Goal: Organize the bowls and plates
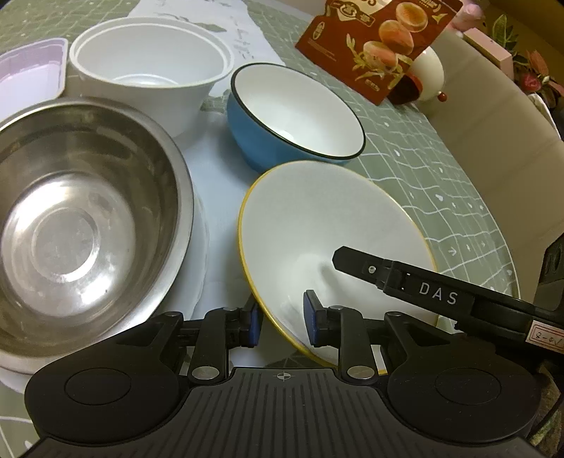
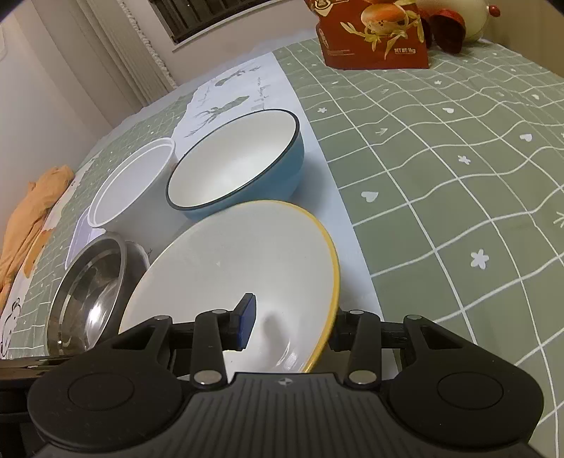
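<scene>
A white bowl with a yellow rim (image 1: 328, 229) is tilted near me; it also shows in the right wrist view (image 2: 225, 267). My left gripper (image 1: 282, 322) straddles its near rim, one pad outside and one inside, with gaps showing. My right gripper (image 2: 292, 326) straddles the right rim, one pad inside and one finger under the rim outside. Its finger shows in the left wrist view (image 1: 370, 269). Behind stand a blue bowl (image 1: 296, 112) (image 2: 236, 165), a white plastic bowl (image 1: 148, 67) (image 2: 130, 186) and a steel bowl (image 1: 77, 211) (image 2: 88, 292) on a white plate.
A red food bag (image 1: 380, 38) (image 2: 373, 31) and a white round jar (image 1: 428, 75) stand at the back on the green checked cloth (image 2: 458, 158). A lilac tray (image 1: 31, 70) lies at the far left. An orange cloth (image 2: 31, 211) lies at the left edge.
</scene>
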The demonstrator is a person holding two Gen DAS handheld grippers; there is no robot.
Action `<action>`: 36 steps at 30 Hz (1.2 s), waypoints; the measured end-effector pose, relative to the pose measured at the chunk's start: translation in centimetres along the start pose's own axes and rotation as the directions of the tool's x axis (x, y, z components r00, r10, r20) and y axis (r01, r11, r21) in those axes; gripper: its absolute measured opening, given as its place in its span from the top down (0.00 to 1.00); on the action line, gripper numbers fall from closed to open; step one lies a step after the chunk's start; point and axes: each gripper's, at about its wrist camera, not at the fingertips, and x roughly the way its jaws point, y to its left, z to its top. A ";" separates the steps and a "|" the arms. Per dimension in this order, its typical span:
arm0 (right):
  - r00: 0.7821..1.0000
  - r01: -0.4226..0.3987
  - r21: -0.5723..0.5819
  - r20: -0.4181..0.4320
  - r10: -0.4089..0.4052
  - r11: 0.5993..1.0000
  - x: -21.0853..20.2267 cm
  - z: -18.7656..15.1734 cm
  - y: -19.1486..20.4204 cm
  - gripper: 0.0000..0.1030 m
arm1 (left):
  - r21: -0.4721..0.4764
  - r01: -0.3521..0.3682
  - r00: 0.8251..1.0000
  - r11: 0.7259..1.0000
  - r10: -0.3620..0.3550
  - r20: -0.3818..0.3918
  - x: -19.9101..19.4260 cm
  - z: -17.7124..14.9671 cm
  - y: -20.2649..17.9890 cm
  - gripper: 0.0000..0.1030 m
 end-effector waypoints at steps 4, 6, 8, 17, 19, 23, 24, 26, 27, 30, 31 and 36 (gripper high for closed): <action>1.000 0.011 0.011 0.000 -0.011 1.000 -0.1 -0.3 -0.1 0.60 | -0.010 0.026 1.000 1.000 -0.026 -0.002 -0.5 -0.1 0.2 0.74; 0.999 0.029 0.018 0.015 -0.029 0.999 -0.4 -0.4 -0.1 0.60 | -0.012 0.040 0.999 0.999 -0.040 0.005 -0.9 -0.2 0.2 0.73; 0.999 0.040 0.022 0.028 -0.041 0.999 -0.7 -0.5 -0.2 0.60 | -0.012 0.043 0.999 0.999 -0.043 0.009 -1.2 -0.4 0.1 0.73; 0.993 0.062 0.046 0.101 -0.066 0.997 -3.1 -0.4 -0.7 0.53 | -0.028 0.050 0.998 0.998 -0.048 0.047 -3.3 -0.6 0.4 0.73; 0.990 0.078 0.044 0.119 -0.083 0.996 -3.5 -0.4 -0.7 0.52 | -0.037 0.050 0.997 0.998 -0.047 0.059 -3.7 -0.7 0.5 0.73; 0.977 0.120 0.025 0.176 -0.123 0.992 -4.2 -0.3 -0.5 0.45 | -0.042 0.045 0.996 0.998 -0.041 0.079 -4.6 -0.7 0.8 0.73; 0.972 0.130 0.017 0.197 -0.131 0.991 -4.4 -0.3 -0.5 0.43 | -0.047 0.046 0.995 0.998 -0.042 0.086 -4.9 -0.7 1.0 0.73; 0.963 0.145 0.007 0.228 -0.143 0.989 -4.6 -0.1 -0.6 0.39 | -0.063 0.052 0.995 0.997 -0.047 0.087 -5.1 -0.5 1.2 0.73; 0.961 0.146 0.007 0.236 -0.144 0.989 -4.6 0.0 -0.7 0.39 | -0.076 0.054 0.996 0.996 -0.048 0.081 -5.2 -0.4 1.5 0.73; 0.963 0.113 0.005 0.245 -0.111 0.994 -4.5 0.5 -1.4 0.38 | -0.099 0.052 0.998 0.994 -0.048 0.045 -4.9 -0.2 1.4 0.73; 0.963 0.111 0.004 0.248 -0.109 0.994 -4.5 0.6 -1.6 0.38 | -0.090 0.059 0.998 0.994 -0.057 0.023 -4.7 -0.1 1.2 0.73; 0.956 0.137 -0.019 0.264 -0.127 0.990 -4.1 0.8 -1.5 0.38 | -0.105 0.070 0.997 0.992 -0.071 -0.003 -3.6 0.2 0.5 0.68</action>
